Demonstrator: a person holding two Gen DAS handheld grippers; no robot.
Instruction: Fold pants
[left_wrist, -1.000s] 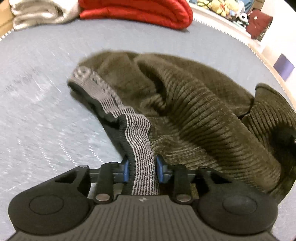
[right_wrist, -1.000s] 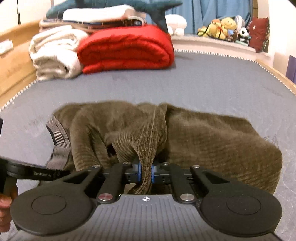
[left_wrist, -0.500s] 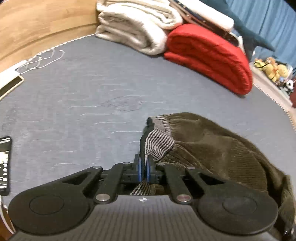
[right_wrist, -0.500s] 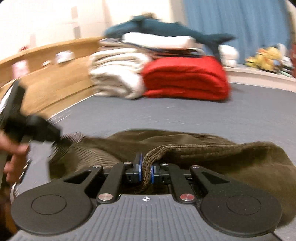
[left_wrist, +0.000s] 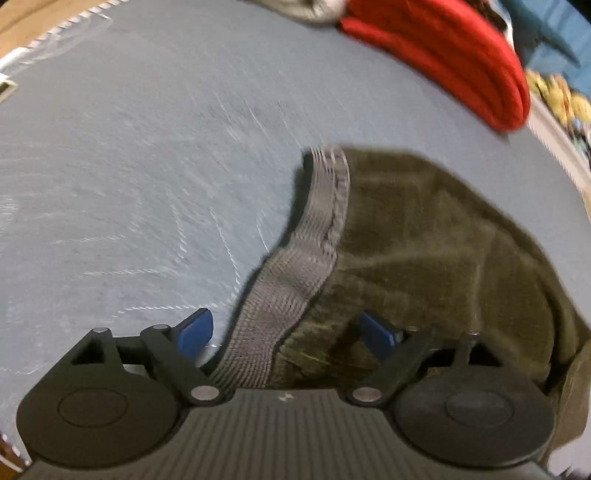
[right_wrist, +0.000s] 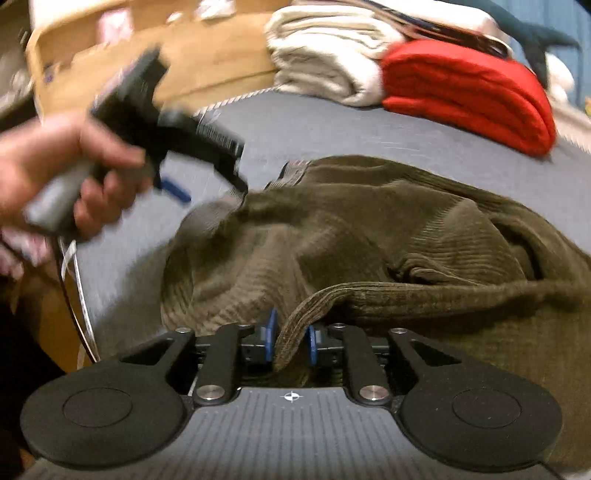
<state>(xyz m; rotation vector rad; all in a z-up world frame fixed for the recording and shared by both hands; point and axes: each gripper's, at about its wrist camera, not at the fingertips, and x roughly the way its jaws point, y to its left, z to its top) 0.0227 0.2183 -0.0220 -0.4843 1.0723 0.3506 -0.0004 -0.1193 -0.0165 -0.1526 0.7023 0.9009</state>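
Lying in a loose heap on the grey-blue mattress (left_wrist: 147, 147), the olive corduroy pants (right_wrist: 369, 229) are nowhere near flat yet. Lots of bunching and ridges across the middle. The grey ribbed waistband (left_wrist: 314, 236) curls along the heap's edge facing the open stretch of mattress, and in the left wrist view it runs down between the pads of the left gripper (left_wrist: 286, 332).

That left gripper has just been opening and its jaws now stand wide; the waistband lies loose between the blue pads (left_wrist: 194, 332) and neither one presses on it. From the right wrist view you can see a hand (right_wrist: 62, 173) holding that tool by its handle just above the waistband end of the pants, pretty blurred.

The right gripper (right_wrist: 290, 341) has just been easing apart too, but only to a narrow gap. A thick corduroy hem is draped down between its pads. It looks slack, though I can't tell for sure whether the pads touch the cloth.

At the far edge of the mattress, well apart from the pants, sit a folded red blanket (right_wrist: 472, 96) and, touching it, a stack of cream towels (right_wrist: 328, 59).
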